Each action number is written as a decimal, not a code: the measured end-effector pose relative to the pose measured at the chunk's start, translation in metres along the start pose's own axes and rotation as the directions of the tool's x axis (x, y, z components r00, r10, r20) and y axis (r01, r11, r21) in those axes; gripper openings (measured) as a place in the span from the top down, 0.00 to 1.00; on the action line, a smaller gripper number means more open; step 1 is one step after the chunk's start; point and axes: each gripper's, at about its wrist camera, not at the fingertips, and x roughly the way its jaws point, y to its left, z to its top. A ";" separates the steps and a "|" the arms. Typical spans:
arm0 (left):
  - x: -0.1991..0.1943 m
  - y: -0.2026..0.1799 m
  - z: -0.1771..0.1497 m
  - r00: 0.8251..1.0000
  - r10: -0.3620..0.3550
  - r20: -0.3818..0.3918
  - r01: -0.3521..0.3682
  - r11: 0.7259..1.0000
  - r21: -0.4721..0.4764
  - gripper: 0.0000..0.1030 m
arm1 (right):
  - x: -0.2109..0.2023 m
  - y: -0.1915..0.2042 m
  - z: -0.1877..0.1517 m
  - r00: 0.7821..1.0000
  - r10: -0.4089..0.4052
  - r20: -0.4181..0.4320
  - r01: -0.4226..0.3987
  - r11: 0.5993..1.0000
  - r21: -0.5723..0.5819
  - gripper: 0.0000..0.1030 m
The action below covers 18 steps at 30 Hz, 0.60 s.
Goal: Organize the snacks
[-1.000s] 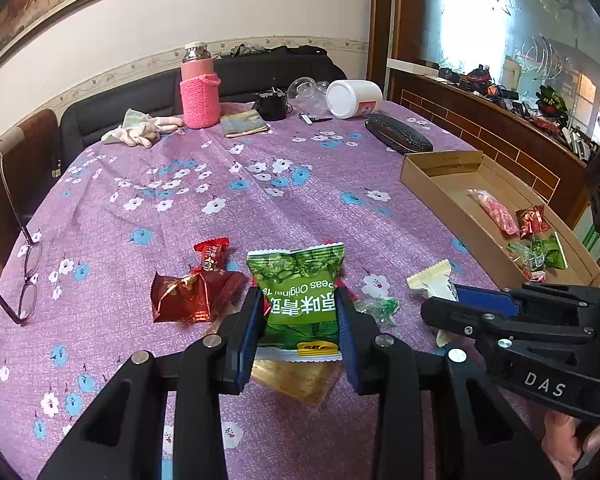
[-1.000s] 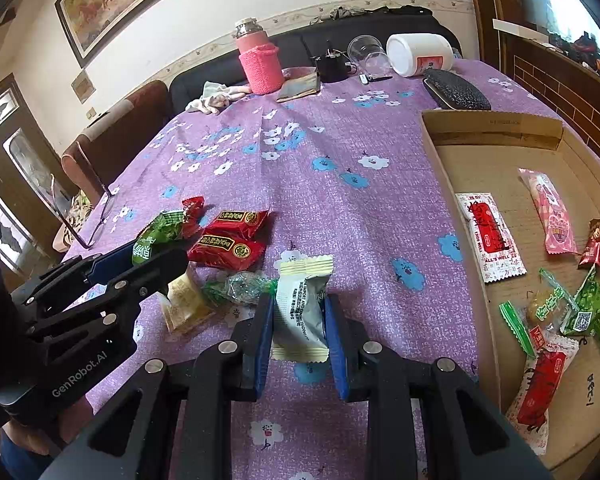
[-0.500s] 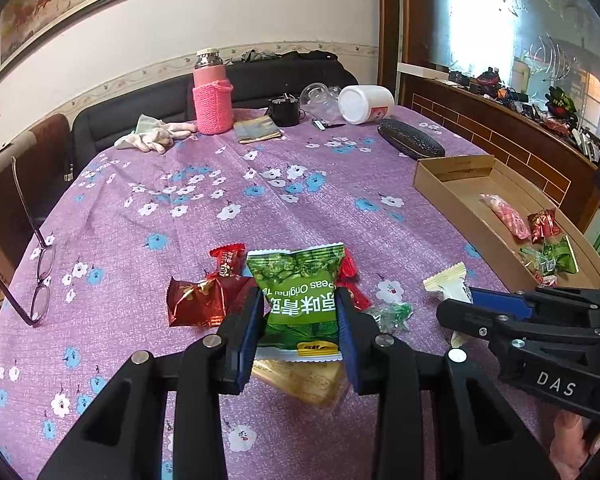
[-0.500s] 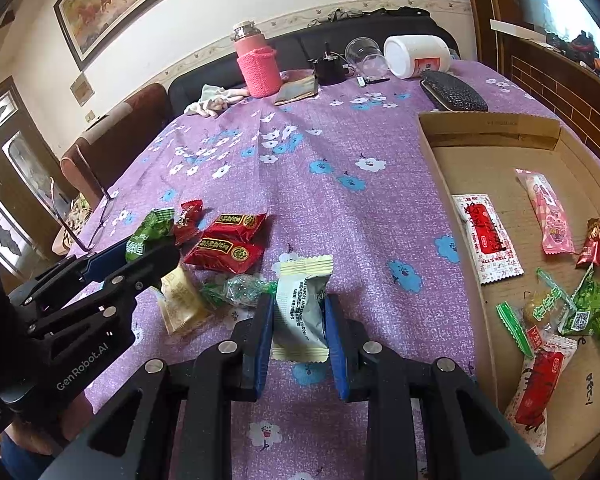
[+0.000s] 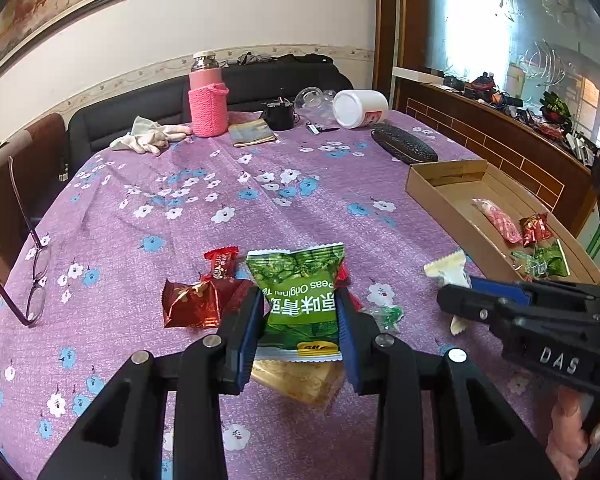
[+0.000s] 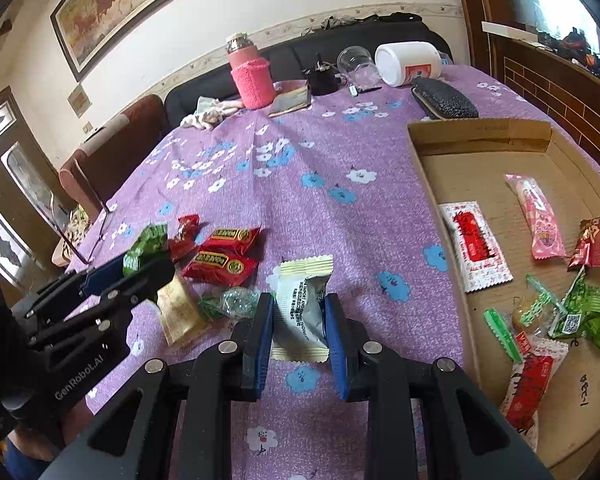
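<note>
Two packets held above the surface, cardboard tray [image 6: 480, 142] to the right.
Left gripper [image 5: 300, 320] jaws clamp green pea packet [image 5: 298, 288]; right gripper [image 6: 298, 322] jaws pinch pale wafer packet [image 6: 302, 304]. Risk: slick foil slipping free mid-carry, or snagging the tray's wall.

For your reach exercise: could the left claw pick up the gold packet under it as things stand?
Probably not: the left claw is shut on the green pea packet, which hangs over the gold packet.

Home dining room, floral tablecloth [image 5: 228, 184], sofa [image 6: 204, 92], framed painting [image 6: 148, 4]
</note>
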 end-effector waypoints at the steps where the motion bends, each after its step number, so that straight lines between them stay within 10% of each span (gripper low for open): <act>1: 0.000 0.000 0.000 1.000 -0.006 0.001 0.006 1.000 -0.001 0.67 | -0.002 -0.002 0.001 1.000 -0.002 0.010 0.002 1.000 0.008 0.74; 18: 0.001 -0.025 0.006 0.996 -0.083 -0.043 0.083 0.997 0.001 0.67 | -0.029 -0.057 0.020 0.994 -0.020 0.104 0.000 0.981 0.193 0.74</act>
